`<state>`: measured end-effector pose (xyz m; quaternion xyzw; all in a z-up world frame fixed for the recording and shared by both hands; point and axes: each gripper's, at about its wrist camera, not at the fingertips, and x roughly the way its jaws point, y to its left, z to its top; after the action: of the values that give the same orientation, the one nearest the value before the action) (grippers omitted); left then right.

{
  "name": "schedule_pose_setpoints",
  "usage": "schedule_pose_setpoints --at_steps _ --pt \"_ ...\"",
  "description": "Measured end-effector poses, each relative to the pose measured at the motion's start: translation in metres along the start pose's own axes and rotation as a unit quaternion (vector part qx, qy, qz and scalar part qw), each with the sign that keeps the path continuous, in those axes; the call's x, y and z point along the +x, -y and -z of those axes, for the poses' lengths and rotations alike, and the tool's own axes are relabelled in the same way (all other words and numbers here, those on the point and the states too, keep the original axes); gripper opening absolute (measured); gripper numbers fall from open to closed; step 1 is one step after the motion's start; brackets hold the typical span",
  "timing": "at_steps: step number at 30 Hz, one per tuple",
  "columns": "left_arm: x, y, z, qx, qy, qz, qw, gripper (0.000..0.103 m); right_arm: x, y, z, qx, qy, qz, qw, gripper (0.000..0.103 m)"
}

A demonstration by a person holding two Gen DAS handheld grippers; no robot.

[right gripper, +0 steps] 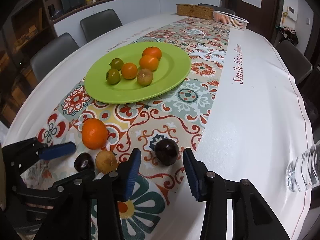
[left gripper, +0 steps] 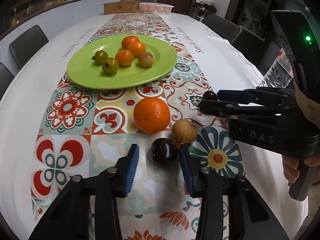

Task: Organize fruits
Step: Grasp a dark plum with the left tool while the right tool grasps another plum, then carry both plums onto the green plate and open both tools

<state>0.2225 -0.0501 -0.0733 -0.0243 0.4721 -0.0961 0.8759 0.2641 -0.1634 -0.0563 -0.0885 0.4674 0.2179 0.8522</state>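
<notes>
A green plate (left gripper: 162,68) (right gripper: 176,74) holds several small orange and green fruits. On the patterned cloth lie a big orange (left gripper: 151,115) (right gripper: 94,133), a brown kiwi (left gripper: 184,131) (right gripper: 106,161) and two dark plums. My left gripper (left gripper: 159,160) is open, its jaws on either side of one plum (left gripper: 165,151) (right gripper: 84,162) on the table. My right gripper (right gripper: 162,163) is open, its jaws on either side of the other plum (right gripper: 166,151), which shows partly behind the right fingers in the left wrist view (left gripper: 210,95).
A wicker box (right gripper: 195,11) and a white basket (right gripper: 230,19) stand at the table's far end. A clear plastic bottle (right gripper: 304,172) lies at the right edge. Dark chairs (right gripper: 100,23) line both sides of the table.
</notes>
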Motion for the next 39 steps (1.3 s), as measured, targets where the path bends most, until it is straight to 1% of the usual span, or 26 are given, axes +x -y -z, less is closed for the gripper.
schedule_pose_setpoints --at_steps 2,5,6,9,14,28,39 --pt "0.001 0.001 0.000 0.002 -0.001 0.006 1.0000 0.031 0.002 0.000 0.000 -0.002 -0.002 0.003 1.000 0.036" --pt "0.002 0.003 -0.001 0.005 -0.002 0.011 0.9999 0.027 0.005 0.000 0.000 -0.008 -0.002 0.015 1.000 0.033" --pt "0.003 0.003 -0.001 0.005 -0.002 0.012 0.9999 0.027 0.005 0.000 0.000 -0.008 0.000 0.018 1.000 0.029" --pt "0.002 0.003 -0.001 0.007 -0.001 0.012 0.9999 0.027 0.005 0.004 0.001 -0.004 0.001 0.016 1.000 0.028" --pt "-0.005 0.003 -0.002 0.005 0.007 0.015 0.9999 0.027 -0.001 0.003 0.003 0.003 0.008 0.008 1.000 0.027" --pt "-0.048 0.006 -0.007 0.010 0.052 0.025 0.9983 0.027 -0.048 -0.018 0.010 0.009 0.047 -0.017 0.999 0.027" --pt "-0.088 0.000 -0.015 0.020 0.097 0.030 0.9947 0.027 -0.085 -0.034 0.005 0.012 0.090 -0.013 0.996 0.027"
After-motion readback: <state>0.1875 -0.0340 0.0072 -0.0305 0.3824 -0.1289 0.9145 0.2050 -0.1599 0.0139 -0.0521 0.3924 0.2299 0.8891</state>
